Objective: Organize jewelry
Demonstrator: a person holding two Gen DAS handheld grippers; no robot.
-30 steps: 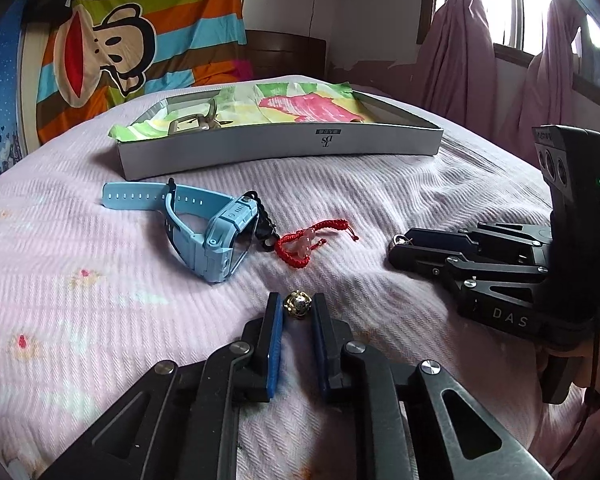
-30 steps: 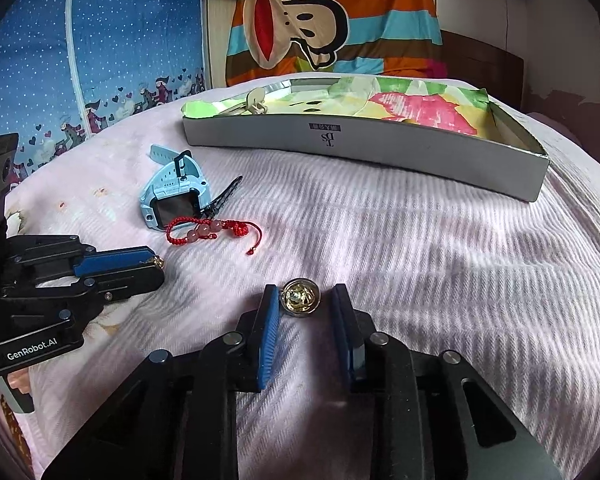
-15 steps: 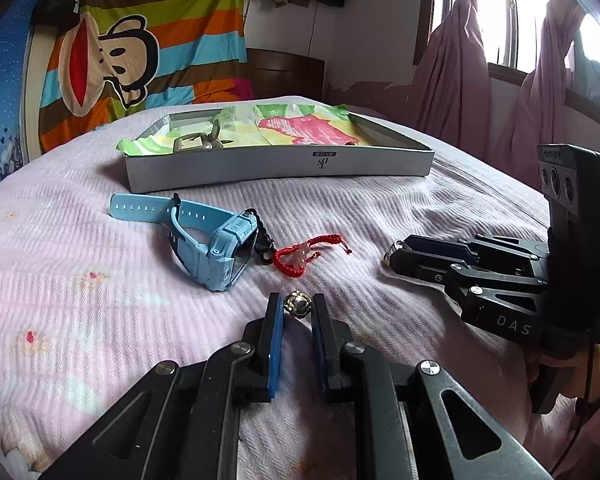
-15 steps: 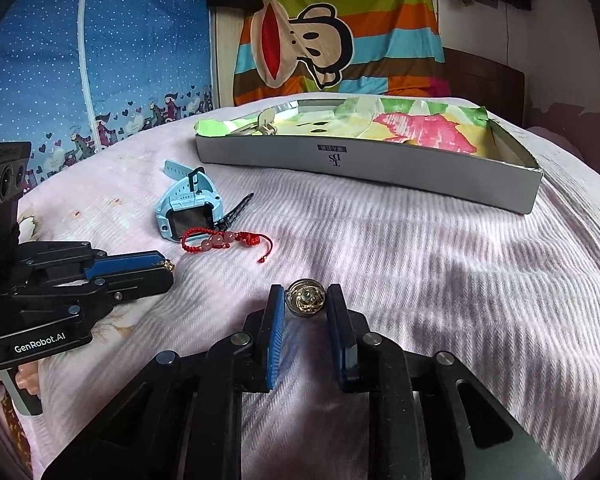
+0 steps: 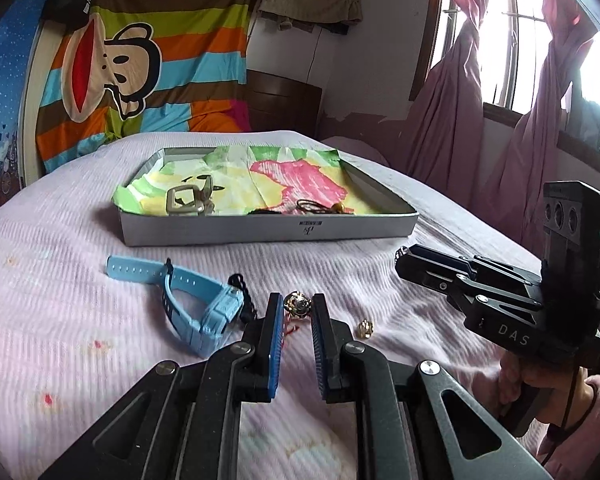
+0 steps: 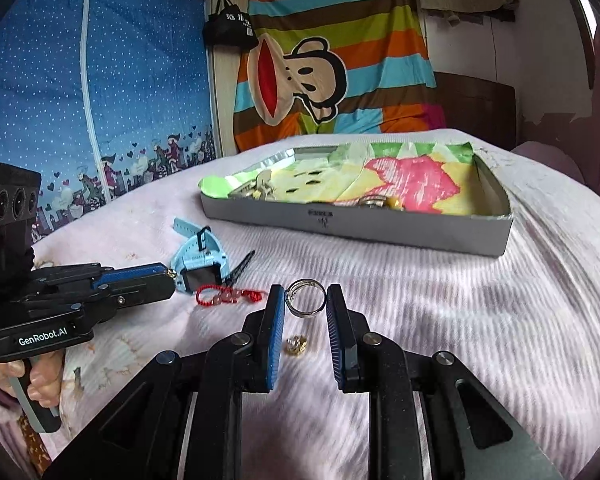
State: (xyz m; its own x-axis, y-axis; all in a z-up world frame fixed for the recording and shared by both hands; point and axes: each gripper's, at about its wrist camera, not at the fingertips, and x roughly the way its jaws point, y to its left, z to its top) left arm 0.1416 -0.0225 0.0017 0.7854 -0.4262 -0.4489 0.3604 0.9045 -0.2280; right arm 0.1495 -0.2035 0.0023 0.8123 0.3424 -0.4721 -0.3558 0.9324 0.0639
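My left gripper (image 5: 296,305) is shut on a small gold ornament (image 5: 297,305), held above the bed. My right gripper (image 6: 306,298) is shut on a silver ring (image 6: 306,298), also lifted. A small gold piece (image 6: 296,345) lies on the pink bedspread under the right gripper; it also shows in the left wrist view (image 5: 365,328). A blue watch (image 5: 204,304) and a red cord bracelet (image 6: 228,295) lie on the bed. The grey box (image 5: 268,232), lined with colourful paper, holds a buckle (image 5: 186,200) and dark pieces (image 5: 320,208).
The bed's pink spread (image 6: 460,320) lies between the grippers and the box. A striped monkey blanket (image 5: 140,60) hangs behind. Pink curtains (image 5: 500,120) and a window are at the right.
Both grippers rose off the bed with their pieces. The right gripper now holds a silver ring, and a small gold piece lies on the bed beneath it.
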